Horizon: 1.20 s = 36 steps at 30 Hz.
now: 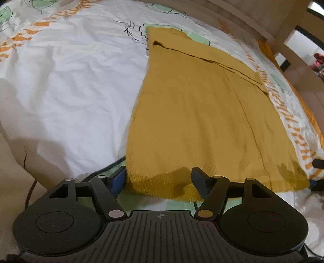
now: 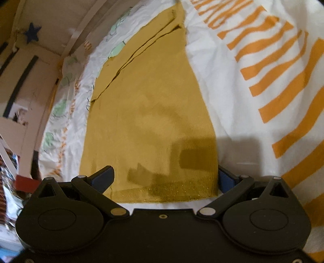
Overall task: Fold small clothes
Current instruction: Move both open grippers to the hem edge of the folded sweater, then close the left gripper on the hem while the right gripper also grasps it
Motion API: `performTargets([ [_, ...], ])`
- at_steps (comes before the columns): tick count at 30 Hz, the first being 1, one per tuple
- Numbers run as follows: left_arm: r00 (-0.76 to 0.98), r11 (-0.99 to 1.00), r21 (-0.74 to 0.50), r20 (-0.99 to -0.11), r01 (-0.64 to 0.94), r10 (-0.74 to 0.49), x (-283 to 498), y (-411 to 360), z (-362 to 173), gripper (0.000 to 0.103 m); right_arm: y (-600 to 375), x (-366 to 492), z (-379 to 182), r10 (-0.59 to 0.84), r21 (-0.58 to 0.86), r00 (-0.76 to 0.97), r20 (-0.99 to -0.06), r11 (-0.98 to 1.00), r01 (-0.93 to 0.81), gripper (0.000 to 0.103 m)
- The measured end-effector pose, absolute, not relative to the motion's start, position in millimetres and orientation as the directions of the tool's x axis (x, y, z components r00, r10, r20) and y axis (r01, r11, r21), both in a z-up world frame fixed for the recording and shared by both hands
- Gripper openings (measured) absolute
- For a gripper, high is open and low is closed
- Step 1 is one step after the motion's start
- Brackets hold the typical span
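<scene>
A mustard-yellow garment [image 1: 198, 113] lies flat on the bed, folded into a long strip with its sleeves laid across the far end. It also shows in the right wrist view [image 2: 149, 113]. My left gripper [image 1: 160, 178] is open at the near left corner of the ribbed hem, its fingers astride the cloth edge. My right gripper [image 2: 166, 178] is open at the near right corner of the same hem, fingers either side of it. Neither holds the cloth.
The bed sheet [image 1: 70, 81] is white with orange lettering [image 2: 283, 76] and green prints. A wooden bed frame [image 1: 263, 18] runs along the far side. Shelves and clutter [image 2: 12, 121] stand beyond the bed's left edge in the right wrist view.
</scene>
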<state>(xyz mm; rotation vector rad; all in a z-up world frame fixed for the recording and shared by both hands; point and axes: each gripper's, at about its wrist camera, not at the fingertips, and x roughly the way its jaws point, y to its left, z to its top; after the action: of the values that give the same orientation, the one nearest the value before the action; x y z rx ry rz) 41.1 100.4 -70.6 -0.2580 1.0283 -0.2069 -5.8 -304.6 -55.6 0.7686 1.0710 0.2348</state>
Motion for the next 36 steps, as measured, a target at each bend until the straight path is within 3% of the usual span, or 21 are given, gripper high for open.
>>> performTargets([
  [16, 0.518, 0.951, -0.303, -0.804, 0.065, -0.292, 40.3, 100.0, -68.3, 0.048, -296.5, 1.3, -61.0, 0.525, 0.651, 0.474, -0.707, 0.745, 0.147, 0.103],
  [20, 0.527, 0.942, -0.335, -0.796, 0.025, -0.297, 36.1, 108.9, -67.9, 0.037, -295.6, 0.8, -61.6, 0.522, 0.648, 0.477, -0.707, 0.748, 0.142, 0.103],
  [22, 0.527, 0.94, -0.34, -0.797, 0.009, -0.293, 36.0, 111.2, -68.0, 0.029, -294.5, 1.4, -61.5, 0.52, 0.644, 0.474, -0.71, 0.752, 0.139, 0.103],
  [24, 0.532, 0.939, -0.344, -0.794, 0.005, -0.294, 36.3, 111.5, -67.9, 0.015, -293.8, 1.5, -61.3, 0.518, 0.639, 0.472, -0.713, 0.757, 0.134, 0.103],
  [26, 0.546, 0.933, -0.359, -0.781, 0.008, -0.305, 35.6, 111.0, -66.9, 0.009, -293.9, 1.0, -60.7, 0.518, 0.639, 0.474, -0.712, 0.758, 0.132, 0.103],
  [31, 0.588, 0.928, -0.373, -0.751, -0.002, -0.301, 33.0, 112.3, -62.7, 0.007, -292.3, 0.2, -58.3, 0.506, 0.629, 0.479, -0.717, 0.766, 0.132, 0.1],
  [34, 0.623, 0.928, -0.373, -0.728, -0.006, -0.288, 30.8, 113.2, -57.0, 0.007, -290.2, -4.5, -54.2, 0.465, 0.596, 0.5, -0.73, 0.792, 0.133, 0.072],
  [36, 0.636, 0.928, -0.373, -0.717, -0.007, -0.284, 29.9, 113.5, -54.2, 0.007, -291.4, -7.8, -52.7, 0.457, 0.598, 0.518, -0.723, 0.789, 0.138, 0.037],
])
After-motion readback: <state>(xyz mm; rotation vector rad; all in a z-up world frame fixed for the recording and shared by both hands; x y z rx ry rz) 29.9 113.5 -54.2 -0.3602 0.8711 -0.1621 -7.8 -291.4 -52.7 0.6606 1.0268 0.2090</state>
